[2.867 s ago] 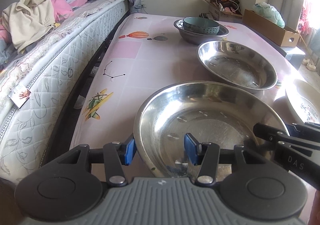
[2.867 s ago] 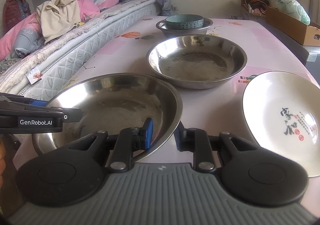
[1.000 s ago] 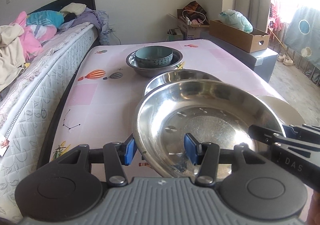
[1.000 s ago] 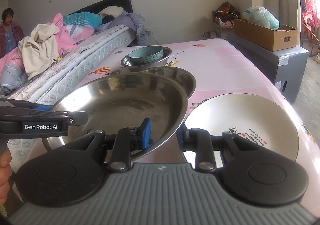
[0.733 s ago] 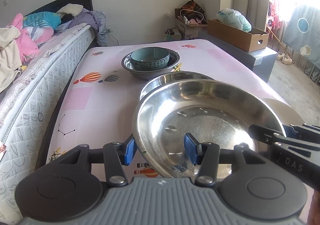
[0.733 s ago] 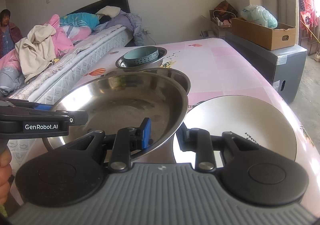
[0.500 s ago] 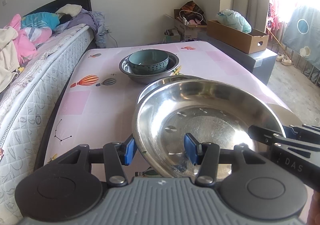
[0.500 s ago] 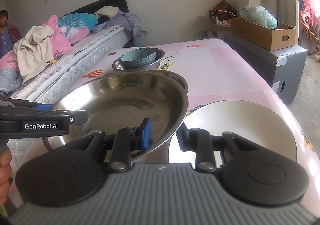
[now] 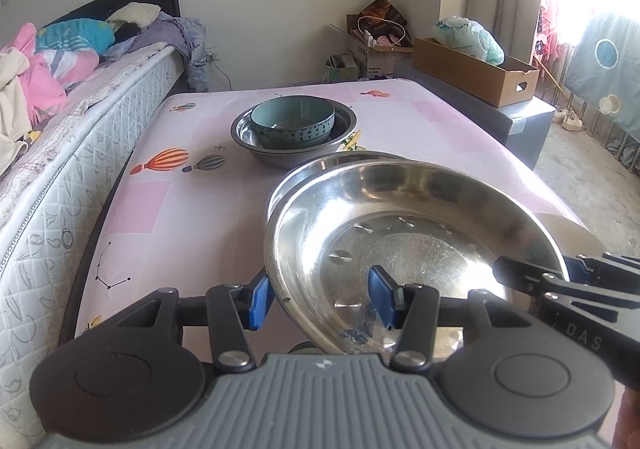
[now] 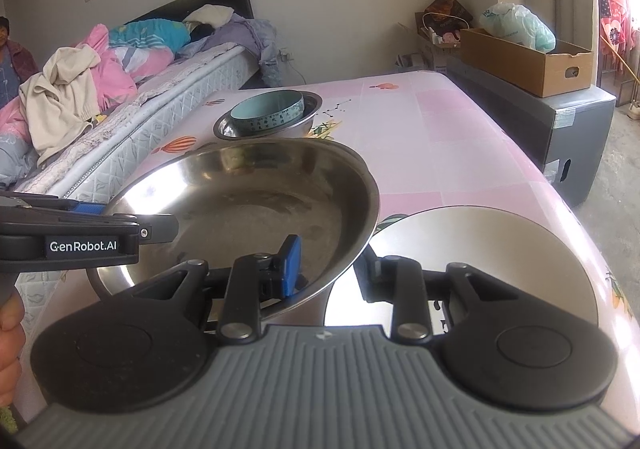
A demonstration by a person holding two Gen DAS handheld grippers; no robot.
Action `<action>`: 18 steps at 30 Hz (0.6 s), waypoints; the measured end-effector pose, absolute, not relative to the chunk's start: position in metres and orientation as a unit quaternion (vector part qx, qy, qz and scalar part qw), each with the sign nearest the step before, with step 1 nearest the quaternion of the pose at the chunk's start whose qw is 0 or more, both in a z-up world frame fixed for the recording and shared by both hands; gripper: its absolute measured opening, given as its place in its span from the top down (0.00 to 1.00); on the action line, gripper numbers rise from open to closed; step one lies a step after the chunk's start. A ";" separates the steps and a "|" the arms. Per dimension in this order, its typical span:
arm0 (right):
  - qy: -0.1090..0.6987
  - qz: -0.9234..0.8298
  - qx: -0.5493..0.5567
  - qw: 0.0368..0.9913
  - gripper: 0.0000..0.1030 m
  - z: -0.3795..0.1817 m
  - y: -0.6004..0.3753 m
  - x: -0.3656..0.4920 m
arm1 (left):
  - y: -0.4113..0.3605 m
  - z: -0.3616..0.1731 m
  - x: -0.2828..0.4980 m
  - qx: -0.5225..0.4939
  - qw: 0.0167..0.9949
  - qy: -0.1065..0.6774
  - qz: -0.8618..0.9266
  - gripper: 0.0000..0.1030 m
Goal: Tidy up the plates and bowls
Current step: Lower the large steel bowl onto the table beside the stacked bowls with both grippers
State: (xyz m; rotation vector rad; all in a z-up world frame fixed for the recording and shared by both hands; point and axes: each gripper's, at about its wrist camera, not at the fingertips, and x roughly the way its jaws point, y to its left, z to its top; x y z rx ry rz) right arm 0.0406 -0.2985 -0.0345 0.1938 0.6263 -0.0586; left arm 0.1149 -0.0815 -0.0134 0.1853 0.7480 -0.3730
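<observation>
Both wrist views look forward along the table (image 9: 192, 209) toward the far wall, close over the steel basin (image 9: 400, 233): left from its left rim, right from its right rim (image 10: 256, 209). Both share the teal bowl (image 9: 292, 121) beyond.

The big basin (image 9: 408, 233) was polished metal, mirror-bright with fine scuffs across its bottom. The teal bowl (image 9: 292, 121) looked glazed and glossy. The white plate (image 10: 500, 249) shone smooth. The counter (image 9: 192, 209) wore a sleek printed cover, and the cardboard box (image 10: 532, 61) looked matt.
</observation>
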 end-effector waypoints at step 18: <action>0.329 -0.024 0.092 0.940 0.71 -0.043 -0.298 0.066 | -0.084 -0.024 0.138 0.083 0.905 0.376 -0.179 0.50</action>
